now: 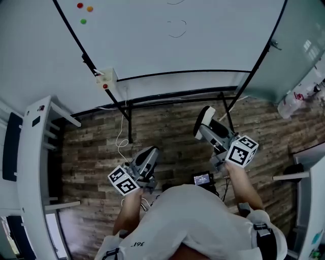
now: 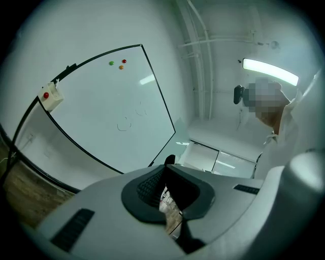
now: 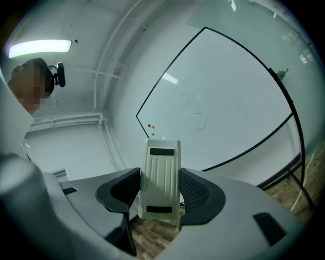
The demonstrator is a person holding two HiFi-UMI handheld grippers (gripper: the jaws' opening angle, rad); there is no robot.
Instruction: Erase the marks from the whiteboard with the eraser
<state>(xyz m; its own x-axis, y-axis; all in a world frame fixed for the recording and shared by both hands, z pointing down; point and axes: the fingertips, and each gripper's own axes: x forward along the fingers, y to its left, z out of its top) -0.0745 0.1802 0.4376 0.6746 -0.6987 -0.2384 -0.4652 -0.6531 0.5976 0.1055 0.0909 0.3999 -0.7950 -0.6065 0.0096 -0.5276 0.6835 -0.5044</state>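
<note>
Right gripper (image 3: 160,192): jaws clamped on the eraser (image 3: 161,177), pads on its two long sides. The eraser stands upright between them, most of its length above the pads, ribbed plastic back toward the gripper's camera.

Left gripper (image 2: 165,195): jaws pressed together, nothing between them. It is held low, in front of the person's body.

In the head view, the eraser is raised a little ahead of the left gripper and well apart from the whiteboard (image 1: 152,45). No contact yet.

Marks (image 1: 176,29): thin, faint curved strokes near the board's middle. A second faint stroke sits above, at the head view's top edge. Three coloured magnets (image 1: 83,11) sit toward the board's left, and a small box with a red button (image 1: 105,78) on the frame's lower left corner. The board is carried on a dark stand over the wood floor (image 1: 172,127).

Risks, as judged:
- The grip is low on a tall eraser. Pressing on the board could lever it, so it pivots or slides out of the pads.
- The board is on a stand. A hard push may rock it back, so the wipe skips.
- The strokes are faint and spread out, so one pass may leave part behind.
</note>
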